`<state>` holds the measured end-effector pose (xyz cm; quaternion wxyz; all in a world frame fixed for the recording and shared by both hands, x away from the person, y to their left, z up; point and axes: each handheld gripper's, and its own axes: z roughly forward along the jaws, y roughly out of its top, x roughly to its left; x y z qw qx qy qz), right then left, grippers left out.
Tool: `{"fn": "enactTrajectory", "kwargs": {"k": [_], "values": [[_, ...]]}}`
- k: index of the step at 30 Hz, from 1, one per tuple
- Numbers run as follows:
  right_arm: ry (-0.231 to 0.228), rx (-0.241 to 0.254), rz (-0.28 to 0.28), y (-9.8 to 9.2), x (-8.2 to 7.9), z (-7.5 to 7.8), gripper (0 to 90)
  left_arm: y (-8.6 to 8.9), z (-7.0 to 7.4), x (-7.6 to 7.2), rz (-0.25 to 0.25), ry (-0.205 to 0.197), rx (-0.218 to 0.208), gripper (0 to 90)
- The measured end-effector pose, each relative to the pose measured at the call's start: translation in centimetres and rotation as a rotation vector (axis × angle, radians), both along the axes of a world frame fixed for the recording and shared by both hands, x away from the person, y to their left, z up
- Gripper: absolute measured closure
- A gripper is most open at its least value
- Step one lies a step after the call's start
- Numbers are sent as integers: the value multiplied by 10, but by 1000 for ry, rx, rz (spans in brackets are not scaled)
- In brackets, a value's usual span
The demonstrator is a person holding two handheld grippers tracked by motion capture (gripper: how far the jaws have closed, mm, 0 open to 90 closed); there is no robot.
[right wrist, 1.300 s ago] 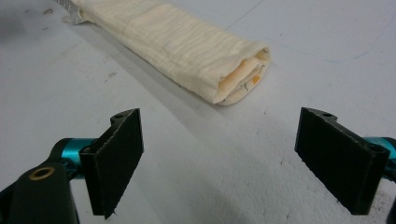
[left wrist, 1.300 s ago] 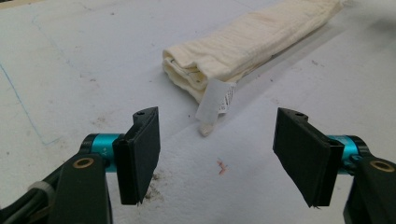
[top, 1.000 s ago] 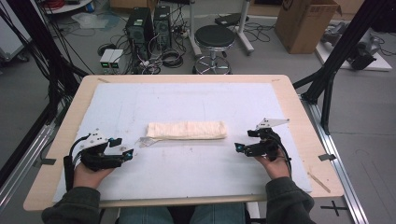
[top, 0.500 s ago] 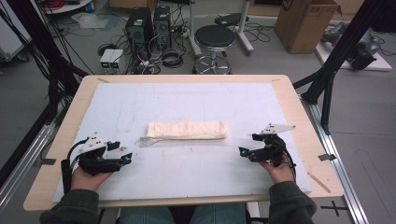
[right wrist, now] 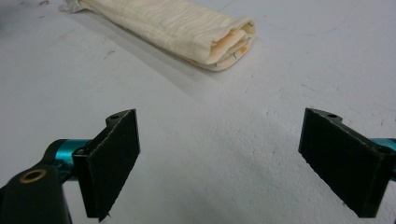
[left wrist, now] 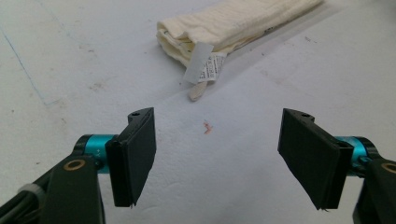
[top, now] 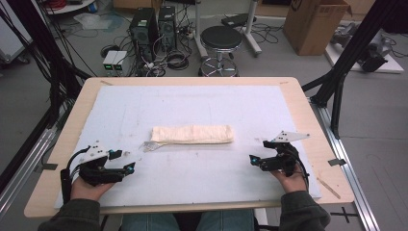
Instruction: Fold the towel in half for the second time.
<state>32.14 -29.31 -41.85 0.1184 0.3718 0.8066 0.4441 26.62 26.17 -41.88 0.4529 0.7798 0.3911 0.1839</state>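
A cream cloth point(top: 192, 134) folded into a long narrow roll lies across the middle of the white mat point(top: 202, 106). White care tags point(left wrist: 203, 67) stick out of its left end. My left gripper point(top: 126, 161) rests low at the front left, open, jaws wide apart and empty, a little short of the tagged end point(left wrist: 187, 44). My right gripper point(top: 254, 160) sits at the front right, also open and empty, aimed toward the cloth's right end point(right wrist: 224, 44). Both grippers are apart from the cloth.
The mat covers a wooden table point(top: 308, 110). On the floor beyond stand a black stool point(top: 221, 41), computer towers point(top: 151, 26), cables and a cardboard box point(top: 315, 24). A black frame post point(top: 346, 62) rises at the right.
Both grippers have drawn back toward the front edge of the table, away from the cloth. The cloth has not moved.
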Motion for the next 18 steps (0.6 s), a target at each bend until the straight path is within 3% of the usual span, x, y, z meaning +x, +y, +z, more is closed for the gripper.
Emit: {"fn": "enactTrajectory", "kwargs": {"k": [9,18], "values": [[-4,-5,2,-1,-6,-2,119,3,-1,-7,6,-1,-4,275],[-12,-8,-1,1,-8,-2,119,3,-3,-3,10,-4,-11,261]]}}
